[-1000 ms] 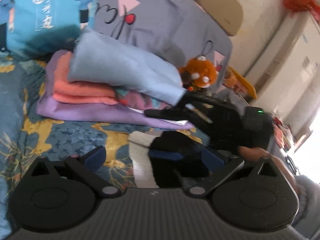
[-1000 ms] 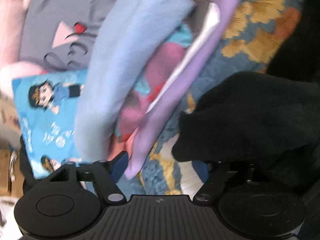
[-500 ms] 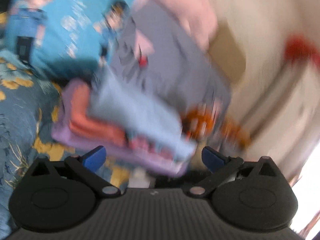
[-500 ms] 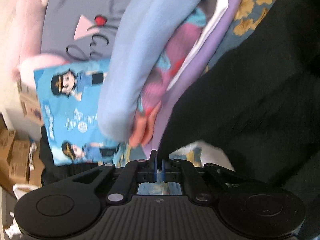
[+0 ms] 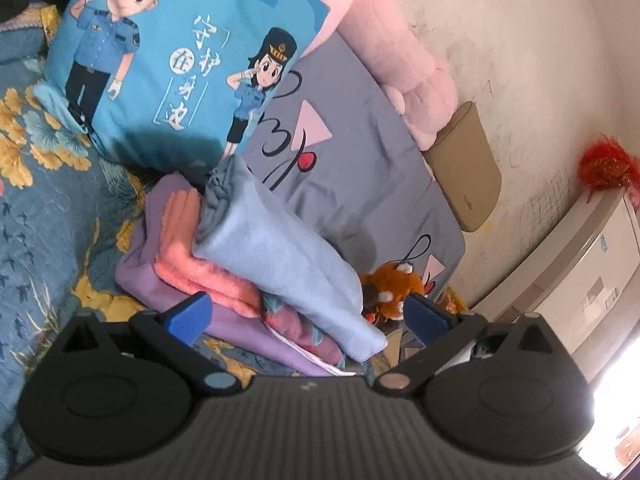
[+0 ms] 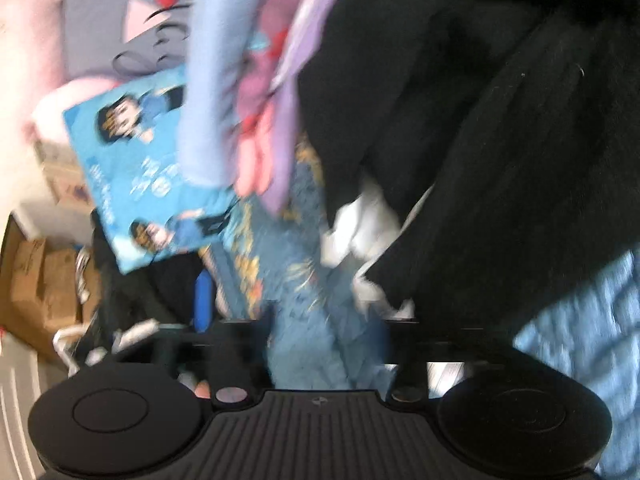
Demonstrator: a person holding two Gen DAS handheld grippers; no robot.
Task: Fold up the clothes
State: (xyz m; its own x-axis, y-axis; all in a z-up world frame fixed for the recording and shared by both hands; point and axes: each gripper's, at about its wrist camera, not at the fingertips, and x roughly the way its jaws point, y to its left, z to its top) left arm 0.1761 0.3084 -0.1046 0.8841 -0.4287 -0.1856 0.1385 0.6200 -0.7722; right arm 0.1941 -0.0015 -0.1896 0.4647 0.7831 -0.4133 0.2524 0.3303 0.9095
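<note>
The left claw (image 5: 306, 316) hangs spread wide over the bed (image 5: 44, 216), nothing between its blue pads. Just ahead of it sits the stack of folded clothes (image 5: 240, 280): a lilac piece (image 5: 136, 268) at the bottom, a coral towel (image 5: 188, 264) on that, a patterned pink layer peeking out at the near edge, and a pale blue garment (image 5: 280, 264) on top, lying aslant with its near corner overhanging the stack toward the right pad. To the left of the claw the blue floral bedspread lies open, with room to move. Beyond the stack a blue cartoon pillow (image 5: 172, 60) leans against a grey cushion (image 5: 352, 152), and a pink plush (image 5: 392, 36) runs along the wall behind. A small orange plush toy (image 5: 390, 286) sits just beside the stack's right end, close to the right pad, so that side is tight.

The right claw (image 6: 296, 312) view is badly blurred. Its jaws are opening, and only bedspread shows between them. A black garment (image 6: 500, 140) with a white trim fills the space ahead and to its right, its lower edge near the right finger; whether it touches I cannot tell. The folded stack shows ahead, slightly left. Cardboard boxes (image 6: 36, 280) stand far left, off the bed.
</note>
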